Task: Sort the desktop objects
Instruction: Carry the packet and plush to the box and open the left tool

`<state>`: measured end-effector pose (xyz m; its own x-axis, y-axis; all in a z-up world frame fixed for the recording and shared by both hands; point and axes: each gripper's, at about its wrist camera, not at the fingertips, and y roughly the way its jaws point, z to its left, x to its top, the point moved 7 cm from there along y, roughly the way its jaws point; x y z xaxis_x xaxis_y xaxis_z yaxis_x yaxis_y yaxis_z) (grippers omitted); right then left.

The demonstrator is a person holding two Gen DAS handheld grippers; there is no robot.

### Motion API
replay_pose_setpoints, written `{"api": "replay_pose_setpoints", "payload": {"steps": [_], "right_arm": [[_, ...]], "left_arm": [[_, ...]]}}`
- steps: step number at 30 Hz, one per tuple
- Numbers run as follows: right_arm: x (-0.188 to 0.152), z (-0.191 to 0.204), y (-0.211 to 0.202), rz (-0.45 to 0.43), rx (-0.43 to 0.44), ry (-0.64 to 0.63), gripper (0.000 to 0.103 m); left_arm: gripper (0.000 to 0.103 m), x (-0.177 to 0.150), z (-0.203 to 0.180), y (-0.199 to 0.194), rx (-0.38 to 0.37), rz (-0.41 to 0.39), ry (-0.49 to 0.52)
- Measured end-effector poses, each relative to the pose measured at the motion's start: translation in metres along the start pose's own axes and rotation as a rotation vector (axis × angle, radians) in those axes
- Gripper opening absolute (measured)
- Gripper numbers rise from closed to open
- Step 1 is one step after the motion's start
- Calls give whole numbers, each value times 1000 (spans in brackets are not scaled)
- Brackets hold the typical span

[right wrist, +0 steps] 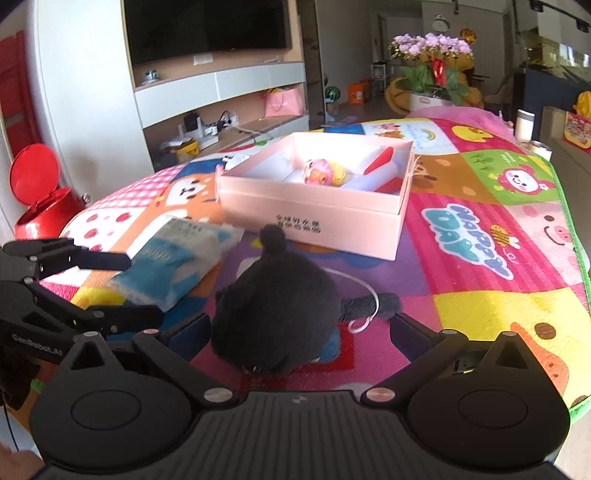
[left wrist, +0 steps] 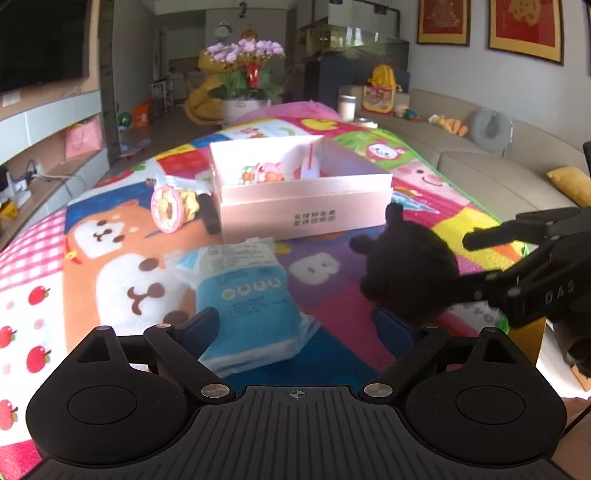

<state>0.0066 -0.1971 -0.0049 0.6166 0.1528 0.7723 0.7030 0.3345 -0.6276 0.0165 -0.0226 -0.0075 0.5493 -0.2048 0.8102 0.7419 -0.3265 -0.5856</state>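
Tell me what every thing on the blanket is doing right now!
Pink box: open, toys inside.
Black plush toy: on the blanket, between the right gripper's open fingers, not squeezed.
Blue packet: lying flat, between the left gripper's open fingers.
Round pink toy: lying outside, left of the box.

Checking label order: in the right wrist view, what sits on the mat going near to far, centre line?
Black fluffy plush toy → pale pink open cardboard box → pot of purple flowers.

A potted orchid, television and red bin surround the table.
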Motion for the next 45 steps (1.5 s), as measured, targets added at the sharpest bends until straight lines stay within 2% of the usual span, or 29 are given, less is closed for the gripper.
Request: {"api": "replay_pose_setpoints", "payload": {"steps": [6, 10, 13, 18, 20, 21, 22, 25, 33, 36, 37, 41, 45], "right_arm": [[1, 6, 2, -4, 6, -9, 103], [6, 10, 6, -7, 37, 27, 103], [9, 3, 10, 8, 63, 105, 103], [10, -16, 9, 21, 93, 251, 103], [11, -18, 7, 13, 77, 253, 103], [12, -17, 6, 10, 68, 242, 103], [13, -15, 5, 7, 65, 231, 103], [15, -10, 7, 7, 69, 214, 103], [14, 5, 28, 42, 49, 170, 102], [12, 10, 34, 74, 47, 146, 84], [12, 10, 35, 84, 42, 142, 75], [17, 3, 25, 86, 55, 172, 72], [39, -7, -11, -6, 52, 178, 72]], "left_arm": [[100, -3, 19, 8, 88, 18, -74], [100, -4, 24, 18, 84, 33, -145], [100, 2, 21, 26, 95, 17, -136], [100, 9, 21, 50, 165, 15, -75], [87, 8, 22, 55, 159, 26, -66], [70, 6, 22, 57, 156, 35, -64], [67, 5, 23, 56, 156, 37, -63], [63, 1, 26, 49, 144, 34, -74], [63, -19, 25, 19, 120, 51, -72], [63, -23, 22, 15, 108, 48, -87], [63, -24, 22, 14, 107, 48, -87], [61, -21, 17, 10, 94, 43, -74], [60, 1, 18, -2, 75, -6, -66]]}}
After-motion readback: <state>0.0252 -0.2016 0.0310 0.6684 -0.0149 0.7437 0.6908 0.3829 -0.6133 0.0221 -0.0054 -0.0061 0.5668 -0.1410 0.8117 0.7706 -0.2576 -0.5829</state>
